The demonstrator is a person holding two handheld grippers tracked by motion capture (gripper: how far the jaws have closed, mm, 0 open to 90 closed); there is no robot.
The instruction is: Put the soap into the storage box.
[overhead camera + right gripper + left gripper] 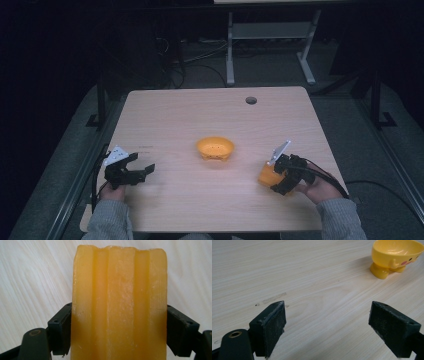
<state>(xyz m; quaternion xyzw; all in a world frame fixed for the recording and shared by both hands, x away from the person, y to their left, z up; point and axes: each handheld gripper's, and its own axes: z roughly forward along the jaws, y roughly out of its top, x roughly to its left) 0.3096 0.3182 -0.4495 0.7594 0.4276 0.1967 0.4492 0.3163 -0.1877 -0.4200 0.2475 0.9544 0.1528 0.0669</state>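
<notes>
A small yellow bowl (pixel 215 148) on stubby feet stands at the middle of the wooden table (pixel 200 110); the left gripper view has the bowl (pixel 395 256) at its upper right. My left gripper (pixel 142 169) hovers low over the table's left front with its jaws wide apart and nothing between them (pixel 327 325). At the right front my right gripper (pixel 274 178) is shut on an orange ribbed block (pixel 268 174). In the right gripper view the block (pixel 120 305) stands between both jaws, which press on its two sides.
A round cable hole (pixel 251 100) sits near the table's far right corner. Beyond the table are a white desk frame (pixel 270 45) and cables on a dark floor. Bare wood lies between the bowl and each gripper.
</notes>
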